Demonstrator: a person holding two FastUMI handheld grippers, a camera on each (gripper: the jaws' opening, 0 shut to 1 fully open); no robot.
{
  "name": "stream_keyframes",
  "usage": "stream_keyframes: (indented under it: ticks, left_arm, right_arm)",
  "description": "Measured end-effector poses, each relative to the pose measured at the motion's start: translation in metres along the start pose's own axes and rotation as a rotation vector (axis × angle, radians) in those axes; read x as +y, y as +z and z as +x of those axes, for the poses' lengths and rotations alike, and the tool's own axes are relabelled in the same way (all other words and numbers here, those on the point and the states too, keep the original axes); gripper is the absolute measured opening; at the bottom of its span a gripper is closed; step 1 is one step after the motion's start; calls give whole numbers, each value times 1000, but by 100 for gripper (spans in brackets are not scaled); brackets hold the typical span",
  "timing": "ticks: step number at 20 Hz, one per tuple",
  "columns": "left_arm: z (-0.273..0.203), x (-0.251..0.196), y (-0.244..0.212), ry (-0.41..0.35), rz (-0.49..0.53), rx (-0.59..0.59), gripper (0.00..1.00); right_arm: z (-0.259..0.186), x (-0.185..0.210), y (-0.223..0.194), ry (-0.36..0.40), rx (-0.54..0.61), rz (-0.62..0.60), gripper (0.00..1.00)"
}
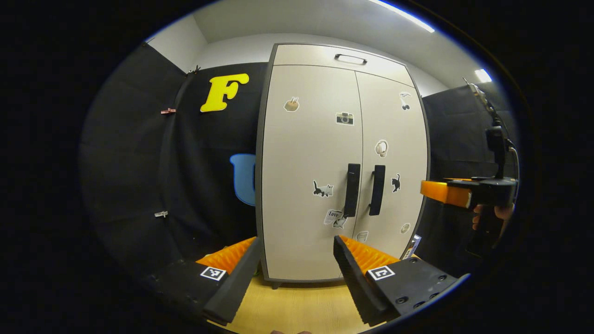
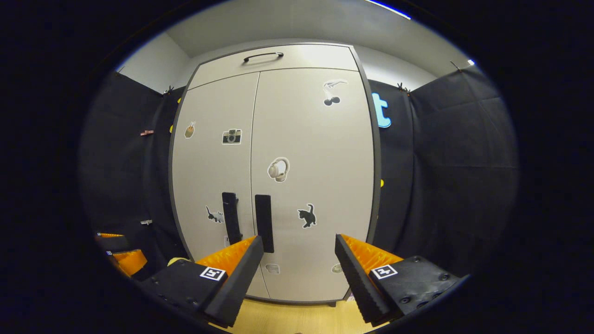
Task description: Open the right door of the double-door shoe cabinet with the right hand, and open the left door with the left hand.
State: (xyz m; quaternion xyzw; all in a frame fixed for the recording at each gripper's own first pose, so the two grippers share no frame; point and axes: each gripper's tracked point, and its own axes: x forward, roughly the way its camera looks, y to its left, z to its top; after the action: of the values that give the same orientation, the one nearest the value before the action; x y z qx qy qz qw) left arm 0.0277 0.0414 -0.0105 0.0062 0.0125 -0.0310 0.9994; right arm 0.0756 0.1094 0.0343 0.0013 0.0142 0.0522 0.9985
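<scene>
The pale double-door shoe cabinet (image 1: pixel 306 153) stands straight ahead with both doors closed and stickers scattered over them. Two dark vertical handles sit side by side at the middle seam: the left door handle (image 1: pixel 351 190) and the right door handle (image 1: pixel 377 190). My left gripper (image 1: pixel 297 242) is open, short of the cabinet, in front of the left door's lower part. In the right gripper view the cabinet (image 2: pixel 315 139) is closer, and my right gripper (image 2: pixel 298 239) is open before the right door, just right of the right door handle (image 2: pixel 263 222) and the left door handle (image 2: pixel 231 218).
A hand (image 1: pixel 494 218) holds the right gripper (image 1: pixel 459 192) off the cabinet's right side. The left gripper (image 2: pixel 121 257) shows at the lower left of the right gripper view. A top panel with a handle (image 1: pixel 350 59) caps the cabinet. Wooden floor (image 1: pixel 297 306) lies below; black cloth walls flank both sides.
</scene>
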Motion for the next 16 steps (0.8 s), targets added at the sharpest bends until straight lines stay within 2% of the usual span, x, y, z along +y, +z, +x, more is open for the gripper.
stream_keyframes:
  ticks: [7,13,15,16]
  left_arm:
    - [3,15,-13,20,-11,30,95]
    - [0,39,-34,67,-33,69,95]
    - [-1,48,-39,82,-36,80,95]
    - [-1,51,-41,86,-40,86,95]
  right_arm:
    - [67,29,-6,18,54,0,98]
    - [114,39,-16,-16,90,-1,98]
    - [122,47,-23,-8,109,10,94]
    - [126,50,-27,-11,117,12,86]
